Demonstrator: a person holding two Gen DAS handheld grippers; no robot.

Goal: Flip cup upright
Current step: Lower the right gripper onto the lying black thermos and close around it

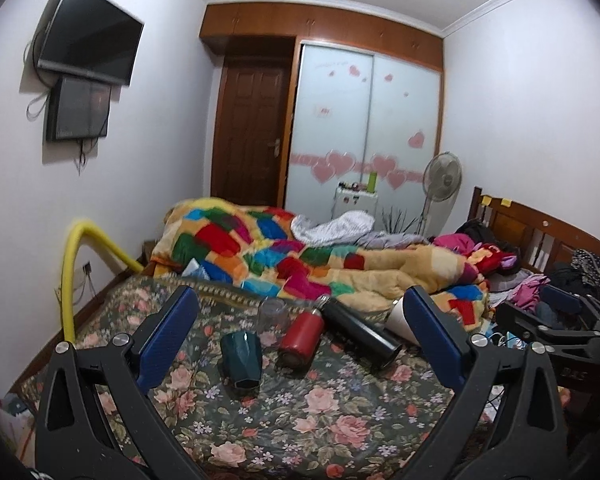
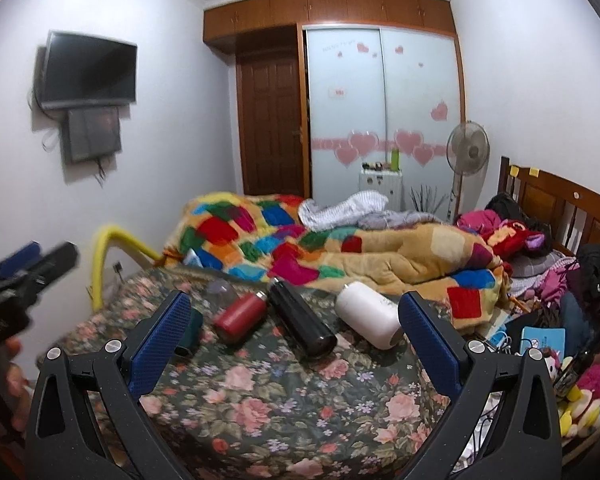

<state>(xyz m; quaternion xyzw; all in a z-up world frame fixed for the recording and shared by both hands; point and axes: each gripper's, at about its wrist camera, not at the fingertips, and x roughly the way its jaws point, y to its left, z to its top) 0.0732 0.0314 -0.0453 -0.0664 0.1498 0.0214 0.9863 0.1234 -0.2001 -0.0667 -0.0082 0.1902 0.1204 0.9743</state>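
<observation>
Several cups and flasks lie on their sides on the floral bedspread (image 1: 300,412): a dark green faceted cup (image 1: 242,358), a red flask (image 1: 302,330), a long black flask (image 1: 360,330), a white flask (image 2: 370,314) and a clear glass (image 1: 274,312) standing mouth-down. My left gripper (image 1: 300,336) is open and empty, hovering above and short of the green cup. My right gripper (image 2: 294,332) is open and empty, framing the red flask (image 2: 240,318) and black flask (image 2: 302,322). The green cup (image 2: 192,330) is partly hidden behind its left finger.
A colourful patchwork blanket (image 1: 300,256) is heaped just behind the flasks. Clothes and toys (image 2: 548,280) pile at the right by the wooden headboard (image 2: 560,204). A yellow rail (image 1: 70,276) stands at the bed's left edge. The right gripper shows at the right of the left wrist view (image 1: 560,320).
</observation>
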